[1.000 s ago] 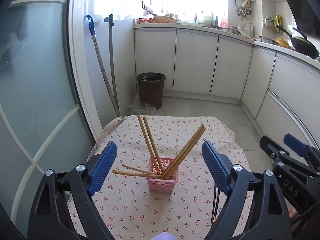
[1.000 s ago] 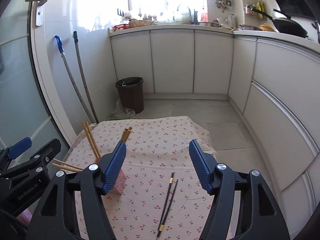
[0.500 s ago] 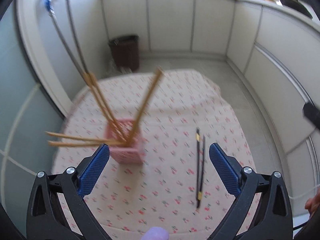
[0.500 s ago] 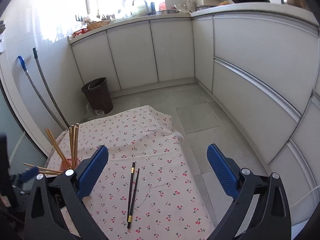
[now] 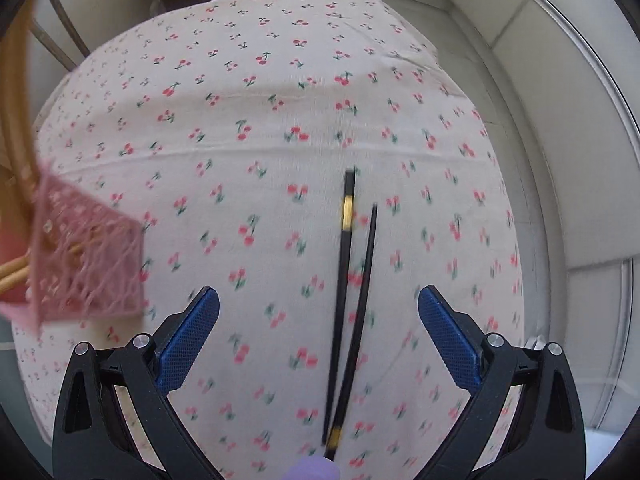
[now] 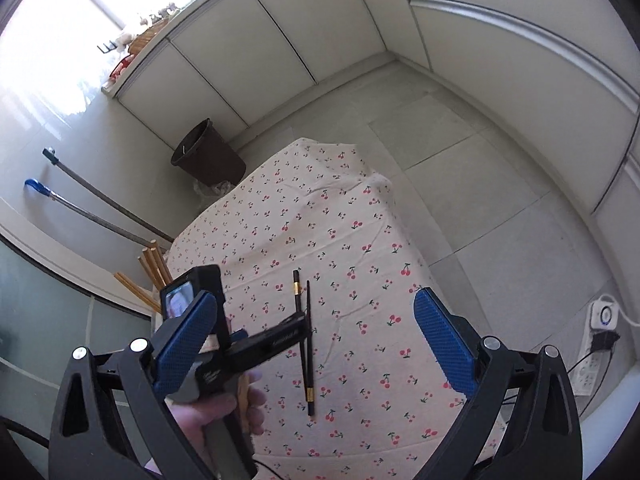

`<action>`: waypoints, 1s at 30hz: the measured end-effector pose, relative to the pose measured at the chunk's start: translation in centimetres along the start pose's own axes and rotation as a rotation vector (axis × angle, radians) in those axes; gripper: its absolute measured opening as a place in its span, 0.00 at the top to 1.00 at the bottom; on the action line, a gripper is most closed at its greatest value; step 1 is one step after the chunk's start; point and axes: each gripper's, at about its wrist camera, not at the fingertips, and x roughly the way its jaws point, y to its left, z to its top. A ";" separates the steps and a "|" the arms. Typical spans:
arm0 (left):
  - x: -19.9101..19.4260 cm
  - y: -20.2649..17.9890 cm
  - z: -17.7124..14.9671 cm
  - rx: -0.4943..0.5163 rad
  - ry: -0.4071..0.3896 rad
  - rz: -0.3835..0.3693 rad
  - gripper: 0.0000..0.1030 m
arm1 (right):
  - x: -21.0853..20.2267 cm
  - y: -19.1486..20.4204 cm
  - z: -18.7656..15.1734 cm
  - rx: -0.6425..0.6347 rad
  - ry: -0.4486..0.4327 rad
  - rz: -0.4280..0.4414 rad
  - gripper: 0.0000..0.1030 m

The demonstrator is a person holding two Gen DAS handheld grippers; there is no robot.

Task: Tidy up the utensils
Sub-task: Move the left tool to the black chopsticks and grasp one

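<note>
Left wrist view: the left tool (image 5: 318,322) is seen pointed steeply down at the cherry-print cloth (image 5: 256,92) that covers the desk, with its jaws spread wide and nothing gripped; they have just been opening, and only the cloth and the black chopsticks (image 5: 344,280) are framed between the blue pads (image 5: 188,336). The pair is laid flat on the cloth, its long axis running almost straight away from the tool, so the line of the sticks is crossed by the line from pad to pad. The near ends lie crossed beneath the tool, a little toward its right pad, and the far ends are spread slightly apart. The pink basket (image 5: 86,256), with wooden chopsticks (image 5: 18,128) standing in it, is found off to the left, well apart from the black pair. Right wrist view: the right tool (image 6: 314,336) is likewise held released and empty, its jaws having just been opening, and it is kept farther back and higher. The left tool (image 6: 272,338) is seen from the side in a hand (image 6: 208,416), directly over the black chopsticks (image 6: 308,356), one finger crossing them. The left hand is therefore judged the nearer, and a short drop followed by a closing across both sticks appears to be what the pick-up requires.
</note>
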 end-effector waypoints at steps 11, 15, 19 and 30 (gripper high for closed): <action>3.5 -1.8 3.9 -0.008 -0.039 0.111 0.38 | 1.2 -3.5 1.7 0.160 0.045 0.025 0.07; 3.0 -2.0 2.9 0.032 -0.069 0.129 0.62 | 2.1 -3.2 1.3 0.139 0.077 0.023 0.07; 2.3 -1.9 0.4 0.080 -0.062 0.123 0.94 | 3.3 -2.8 0.8 0.116 0.116 0.007 0.07; -9.3 3.4 -9.5 0.022 -0.220 -0.035 0.94 | 12.1 -0.1 -1.1 -0.004 0.240 -0.141 0.07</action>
